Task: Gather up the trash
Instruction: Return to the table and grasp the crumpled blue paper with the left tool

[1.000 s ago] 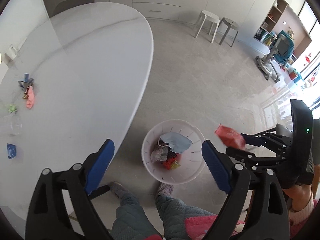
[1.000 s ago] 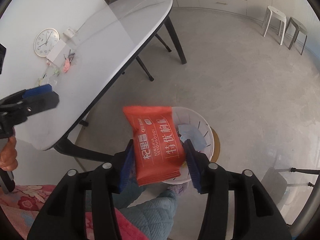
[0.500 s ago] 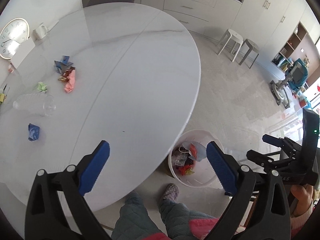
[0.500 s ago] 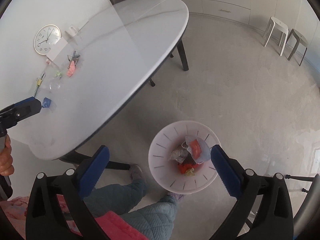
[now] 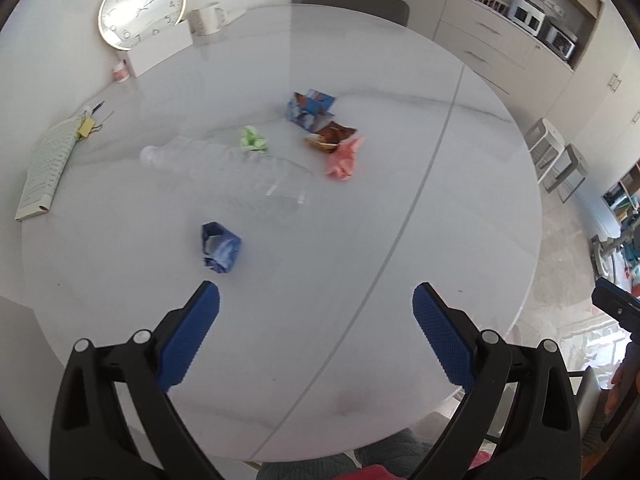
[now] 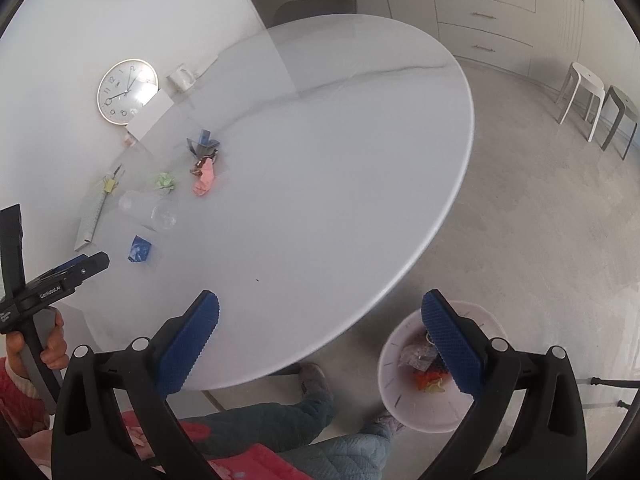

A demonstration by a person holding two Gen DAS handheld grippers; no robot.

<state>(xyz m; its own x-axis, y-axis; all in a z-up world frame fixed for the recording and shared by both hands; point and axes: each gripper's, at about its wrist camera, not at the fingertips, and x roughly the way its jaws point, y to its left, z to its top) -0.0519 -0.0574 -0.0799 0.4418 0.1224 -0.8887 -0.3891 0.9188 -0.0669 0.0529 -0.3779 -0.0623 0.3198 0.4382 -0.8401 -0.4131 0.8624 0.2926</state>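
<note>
With both tongs, left tongs (image 5: 316, 336) and right tongs (image 6: 320, 340), wide and empty, the crumpled blue wrapper (image 5: 221, 248) on the surface (image 5: 360, 208) looks light and crushable, best pinched across its bulging middle.

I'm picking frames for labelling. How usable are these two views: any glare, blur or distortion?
Left wrist: strong fisheye bending, glare whitens the clock, the clear bottle is washed out, slight motion blur. Right wrist: same bending, hazy sheen over the table, small trash soft.
</note>
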